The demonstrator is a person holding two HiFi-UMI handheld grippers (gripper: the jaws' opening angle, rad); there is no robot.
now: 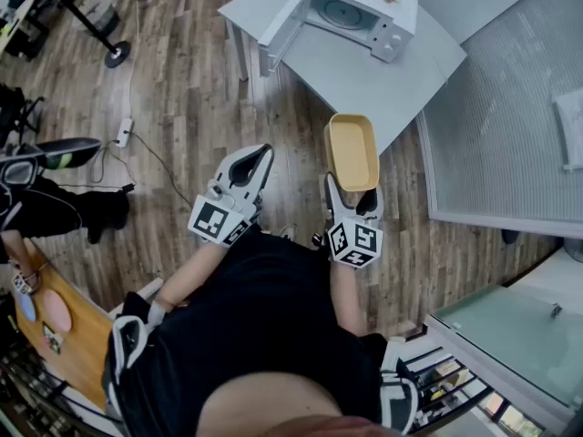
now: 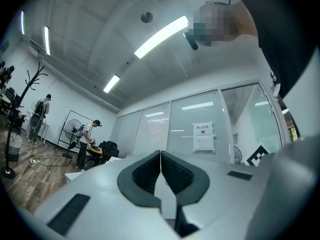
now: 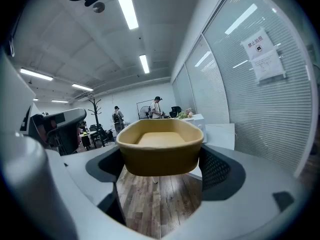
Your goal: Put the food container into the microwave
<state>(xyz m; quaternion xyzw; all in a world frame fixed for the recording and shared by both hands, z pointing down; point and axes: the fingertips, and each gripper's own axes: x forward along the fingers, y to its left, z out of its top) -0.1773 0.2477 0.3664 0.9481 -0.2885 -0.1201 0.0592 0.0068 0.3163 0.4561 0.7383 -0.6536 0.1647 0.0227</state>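
Two grippers are held out over the wood floor (image 1: 182, 107). The left gripper (image 1: 262, 156) is closed, jaws pressed together with nothing between them. The right gripper (image 1: 353, 189) is spread wide and clamped on the near end of the yellow food container (image 1: 352, 148), which is carried open side up near the corner of the grey table (image 1: 364, 76). The microwave (image 1: 351, 12) is seen on that table with its door open, well apart from the container.

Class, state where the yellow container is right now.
Head view, centre-right: the container is gripped in the right tool above the wood floor, near the table carrying the microwave.
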